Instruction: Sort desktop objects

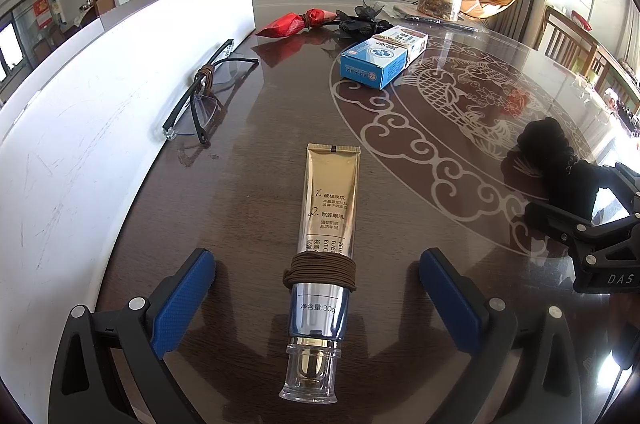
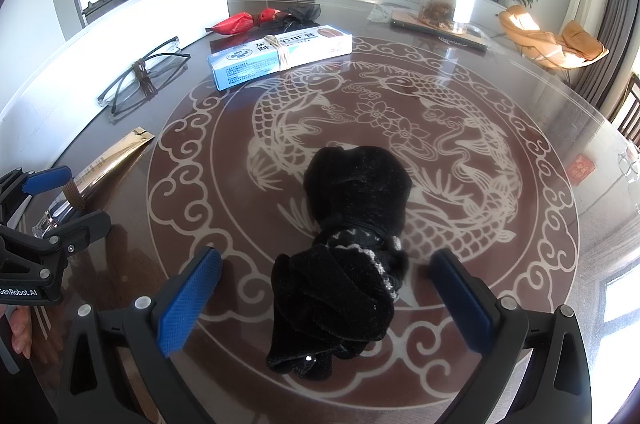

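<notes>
Both claws are spread wide and hold nothing, each lined up over its own item, so the step in hand looks like a paired pick-up.

The left claw straddles the tube, which lies flat on the surface with its clear cap nearest the camera and its crimped gold end pointing far. A good close would land on the silver neck just near of the brown cord wound round it. The body there looks stiffer than the flat gold part, and the cord may stop the pads sliding. The tube is smooth and glossy, so a centred, square squeeze matters. Off-centre, it could roll or skid on the glass.

The right claw brackets the black cloth bundle, a soft velvety wad cinched in the middle by a band with pale trim. It rests on the carp pattern near the middle of the surface. It should give under pressure, so closing across the cinched waist probably grips best.

Farther off lie the glasses at the left beside a white board, also bound with cord. A blue box and a red wrapped item lie at the far side.
</notes>
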Demonstrator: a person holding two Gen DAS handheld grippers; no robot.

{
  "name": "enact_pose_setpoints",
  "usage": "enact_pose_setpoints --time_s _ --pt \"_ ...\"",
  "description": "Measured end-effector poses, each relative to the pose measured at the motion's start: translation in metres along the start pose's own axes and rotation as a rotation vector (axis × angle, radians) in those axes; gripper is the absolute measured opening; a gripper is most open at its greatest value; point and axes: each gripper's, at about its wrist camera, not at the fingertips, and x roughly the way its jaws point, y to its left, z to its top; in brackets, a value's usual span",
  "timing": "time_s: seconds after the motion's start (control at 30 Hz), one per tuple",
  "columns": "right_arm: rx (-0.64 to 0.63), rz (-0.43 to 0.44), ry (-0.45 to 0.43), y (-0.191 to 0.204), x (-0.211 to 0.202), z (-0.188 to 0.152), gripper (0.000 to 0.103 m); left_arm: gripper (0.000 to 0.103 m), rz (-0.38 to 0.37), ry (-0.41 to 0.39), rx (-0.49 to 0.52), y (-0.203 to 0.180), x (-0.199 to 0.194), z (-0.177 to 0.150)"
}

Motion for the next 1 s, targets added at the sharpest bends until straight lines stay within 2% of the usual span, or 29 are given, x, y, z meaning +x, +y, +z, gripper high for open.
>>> enact_pose_setpoints --time_s 1.0 --pt "0.001 0.001 0.001 -0.0003 0.0 -0.0003 0.103 0.103 -0.015 0.004 0.0 0.0008 0.0014 0.002"
